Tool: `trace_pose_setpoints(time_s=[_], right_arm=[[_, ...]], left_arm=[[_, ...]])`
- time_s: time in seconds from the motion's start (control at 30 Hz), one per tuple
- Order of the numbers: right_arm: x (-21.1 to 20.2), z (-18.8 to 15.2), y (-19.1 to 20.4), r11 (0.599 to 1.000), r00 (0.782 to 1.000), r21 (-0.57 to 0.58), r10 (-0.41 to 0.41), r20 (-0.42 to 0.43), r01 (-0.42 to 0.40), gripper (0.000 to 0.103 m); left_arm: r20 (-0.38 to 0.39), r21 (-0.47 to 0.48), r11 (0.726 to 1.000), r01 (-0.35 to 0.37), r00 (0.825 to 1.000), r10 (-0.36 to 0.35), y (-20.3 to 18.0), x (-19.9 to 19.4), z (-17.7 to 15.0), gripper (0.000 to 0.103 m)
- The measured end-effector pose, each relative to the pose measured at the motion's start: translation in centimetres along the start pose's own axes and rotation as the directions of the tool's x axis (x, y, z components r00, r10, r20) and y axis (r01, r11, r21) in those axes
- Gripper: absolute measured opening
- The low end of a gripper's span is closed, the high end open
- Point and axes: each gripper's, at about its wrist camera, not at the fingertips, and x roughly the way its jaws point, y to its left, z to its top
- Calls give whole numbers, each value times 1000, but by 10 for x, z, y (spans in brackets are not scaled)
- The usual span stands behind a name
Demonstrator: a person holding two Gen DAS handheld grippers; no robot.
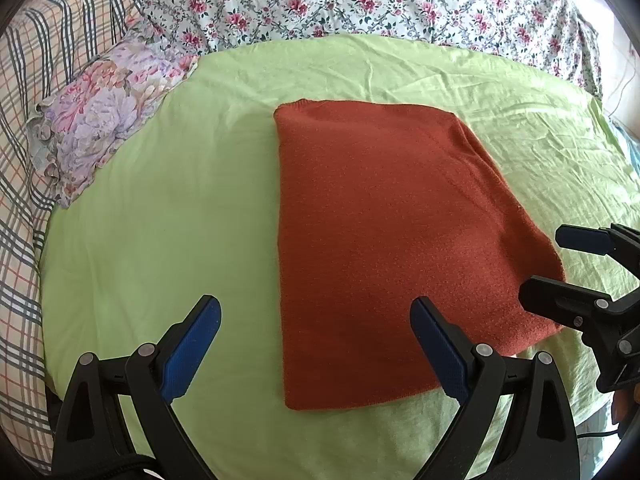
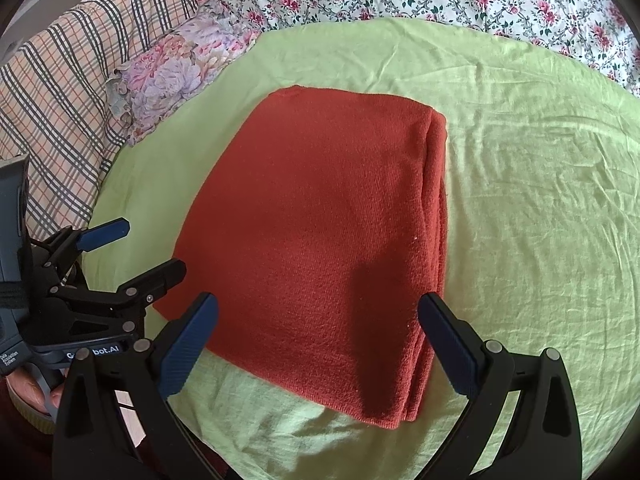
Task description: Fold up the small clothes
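Observation:
A rust-red knitted garment (image 1: 384, 240) lies folded into a flat rectangle on the light green sheet (image 1: 160, 220); it also shows in the right wrist view (image 2: 320, 240), with stacked layers along its right edge. My left gripper (image 1: 316, 320) is open and empty, held above the garment's near left corner. My right gripper (image 2: 318, 316) is open and empty above the garment's near edge. The right gripper shows at the right edge of the left wrist view (image 1: 560, 260), and the left gripper at the left of the right wrist view (image 2: 152, 248).
A lilac floral pillow (image 1: 100, 120) lies at the sheet's left side. A plaid blanket (image 1: 24, 160) is at far left. A floral quilt (image 1: 360, 0) runs along the back. The green sheet (image 2: 540, 200) is wrinkled on the right.

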Motion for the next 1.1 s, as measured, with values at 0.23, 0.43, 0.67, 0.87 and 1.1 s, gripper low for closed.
trace_pose_setpoints(time_s=[0.23,0.43,0.67,0.87,1.1], right_arm=[[-1,0,2,1000,1000,-4,-1,3,1,100],[0,0,2,1000,1000,-7,1,0,-1,100],[2,0,0,1000,1000,-7,2,0,-2,100],[3,0,-2,1000,1000,-8,3,-1,-3,100],[4,1,-2,1000,1000,-8,5,1,-5,100]], left_arm=[[4,-1,1000,3,1000,-3,0,-1,1,96],[4,-2,1000,3,1000,-3,0,-1,1,96],[3,-3,1000,6,1000,-6,1,0,1,96],[2,-4,1000,8,1000,-8,1,0,1,96],[4,-4,1000,9,1000,-9,0,1,2,96]])
